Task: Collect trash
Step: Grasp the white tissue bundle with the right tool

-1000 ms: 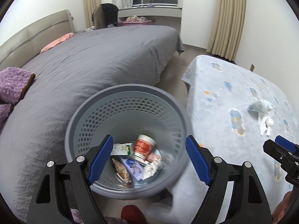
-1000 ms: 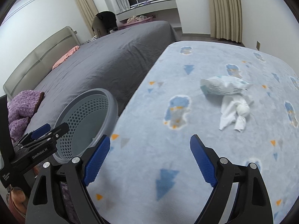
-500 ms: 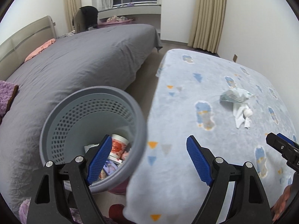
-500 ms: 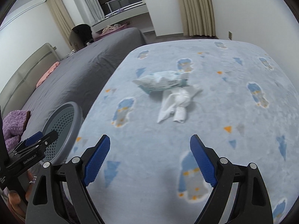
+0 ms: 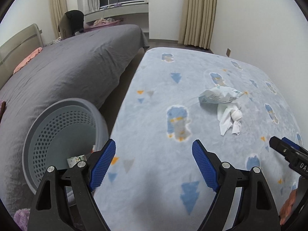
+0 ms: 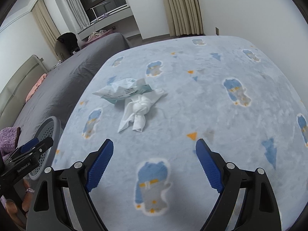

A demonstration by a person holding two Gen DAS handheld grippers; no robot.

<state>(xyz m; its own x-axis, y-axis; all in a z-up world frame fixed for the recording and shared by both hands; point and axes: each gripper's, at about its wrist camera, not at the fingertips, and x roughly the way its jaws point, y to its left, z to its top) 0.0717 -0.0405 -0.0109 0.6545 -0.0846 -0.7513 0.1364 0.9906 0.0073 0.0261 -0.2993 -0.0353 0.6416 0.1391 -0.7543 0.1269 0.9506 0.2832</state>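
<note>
A crumpled white-and-teal wrapper point(image 6: 123, 91) and a knotted white tissue point(image 6: 139, 108) lie together on the light blue patterned blanket point(image 6: 211, 105); they also show in the left wrist view, wrapper point(image 5: 219, 96) and tissue point(image 5: 231, 119). My right gripper point(image 6: 154, 165) is open and empty, just short of the tissue. My left gripper point(image 5: 154, 165) is open and empty over the blanket's near edge. A grey perforated trash basket point(image 5: 57, 127) stands low on the left with some trash inside, and shows at the right wrist view's left edge point(image 6: 48, 134).
A bed with a grey cover point(image 5: 67, 71) lies left of the blanket, with a pink cloth point(image 5: 28, 59) near its headboard. A purple plush item point(image 6: 8, 138) sits by the basket. Curtains point(image 5: 198, 13), a window and a white wall stand behind.
Both grippers have swung right, from over the basket towards the blanket. The wrapper and tissue are now nearer and more central in the right wrist view. Both stay open.
</note>
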